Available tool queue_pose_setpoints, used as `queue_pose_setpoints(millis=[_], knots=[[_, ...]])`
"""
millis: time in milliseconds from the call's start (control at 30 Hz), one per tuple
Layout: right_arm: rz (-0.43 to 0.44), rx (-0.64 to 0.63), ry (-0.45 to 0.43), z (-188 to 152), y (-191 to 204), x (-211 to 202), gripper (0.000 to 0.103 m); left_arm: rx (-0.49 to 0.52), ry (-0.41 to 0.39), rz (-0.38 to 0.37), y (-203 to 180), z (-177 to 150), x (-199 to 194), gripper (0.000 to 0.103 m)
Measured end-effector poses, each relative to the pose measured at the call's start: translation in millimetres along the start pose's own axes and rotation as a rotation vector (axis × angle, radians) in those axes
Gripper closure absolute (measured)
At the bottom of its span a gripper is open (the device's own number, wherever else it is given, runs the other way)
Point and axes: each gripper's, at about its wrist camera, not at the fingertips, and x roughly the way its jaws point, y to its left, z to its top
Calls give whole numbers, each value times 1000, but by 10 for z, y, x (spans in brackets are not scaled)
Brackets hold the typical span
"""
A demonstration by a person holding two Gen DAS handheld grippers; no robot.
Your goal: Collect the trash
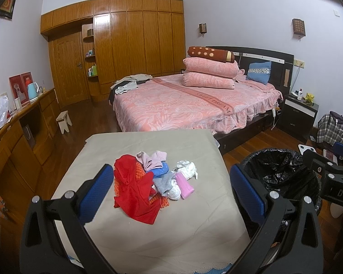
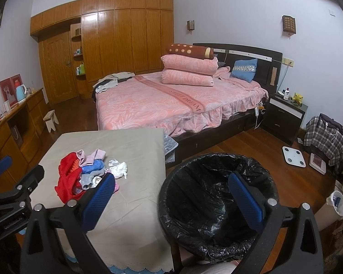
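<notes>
Two grippers hovered over a cloth-covered table [image 1: 171,223] in a bedroom, both with jaws spread apart and holding nothing. The left gripper [image 1: 171,191] framed a heap of rags and trash [image 1: 148,180] at the centre of its view: a red cloth [image 1: 135,196], a crumpled white tissue [image 1: 187,167] and a pink mask [image 1: 184,186] among them, all well inside the table's edges with bare cloth around. The right gripper [image 2: 171,196] straddled the table's right edge, its right finger over one bin lined with a black bag [image 2: 217,205], which stood just beside the table at lower centre of its view. Open wooden floor [image 2: 251,146] ran between bin and bed [image 2: 160,107]. The bedspread's band read "SWEET DREAM"; the gripper body at the left view's right edge showed "DAS". Two wall lamps [image 2: 288,24] hung above the headboard.
</notes>
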Motion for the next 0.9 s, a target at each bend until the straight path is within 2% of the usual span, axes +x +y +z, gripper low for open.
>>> queue_pose_setpoints(millis=[900], knots=[[3,0,2,5,-2,2,6,-4,2,-1,3,-25,3,5]])
